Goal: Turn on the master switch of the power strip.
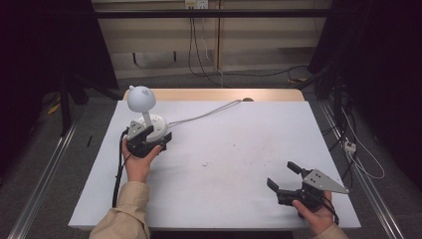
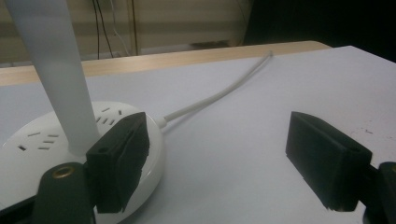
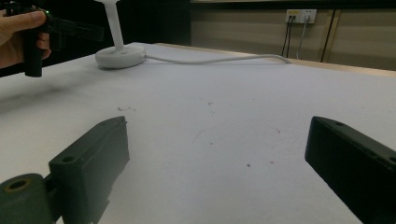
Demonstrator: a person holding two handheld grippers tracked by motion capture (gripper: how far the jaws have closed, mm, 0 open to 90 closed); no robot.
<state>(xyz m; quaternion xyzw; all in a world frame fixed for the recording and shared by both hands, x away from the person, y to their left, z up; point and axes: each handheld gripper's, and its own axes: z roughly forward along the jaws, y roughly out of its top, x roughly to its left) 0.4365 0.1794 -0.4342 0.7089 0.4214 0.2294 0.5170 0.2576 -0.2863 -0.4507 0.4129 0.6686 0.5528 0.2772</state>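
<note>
High view, left gripper (image 1: pixel 158 135) open at lamp base (image 1: pixel 158 122), right gripper (image 1: pixel 283 177) resting apart

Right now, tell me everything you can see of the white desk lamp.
The white desk lamp looks like smooth plastic: a round, flat base with small slot marks on top, a slim upright stem and a domed head. It stands at the table's far left. Its white cord trails toward the far edge. The left gripper sits at the base, one jaw over its rim, jaws open.
</note>
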